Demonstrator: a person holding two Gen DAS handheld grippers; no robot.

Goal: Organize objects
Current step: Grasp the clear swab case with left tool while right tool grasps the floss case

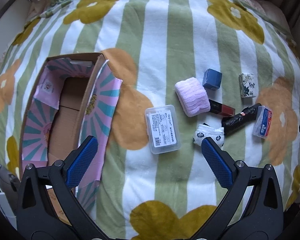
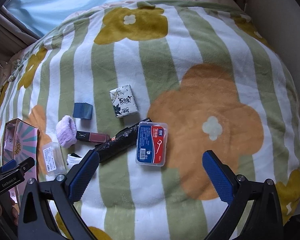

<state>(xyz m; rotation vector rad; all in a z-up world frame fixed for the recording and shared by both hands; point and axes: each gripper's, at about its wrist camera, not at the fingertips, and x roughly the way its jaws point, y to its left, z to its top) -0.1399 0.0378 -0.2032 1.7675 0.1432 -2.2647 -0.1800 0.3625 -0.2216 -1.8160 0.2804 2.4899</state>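
Note:
Small items lie on a striped flowered blanket (image 1: 161,40). In the left wrist view an open cardboard box (image 1: 68,108) stands at the left, with a clear plastic case (image 1: 162,129), a pink towel roll (image 1: 192,95), a blue cube box (image 1: 212,79), a lipstick (image 1: 222,107), a patterned sock (image 1: 208,134), a black bag roll (image 1: 240,119), a floss pick box (image 1: 262,122) and a tissue pack (image 1: 248,85) to its right. My left gripper (image 1: 150,146) hangs open above the blanket, empty. My right gripper (image 2: 150,160) is open and empty just below the floss pick box (image 2: 151,144).
Curtains and a bright window (image 2: 70,0) lie beyond the bed's far edge. The right wrist view shows the left gripper's body (image 2: 12,174) at the lower left beside the cardboard box (image 2: 20,140). A wide stretch of blanket (image 2: 209,110) spreads to the right.

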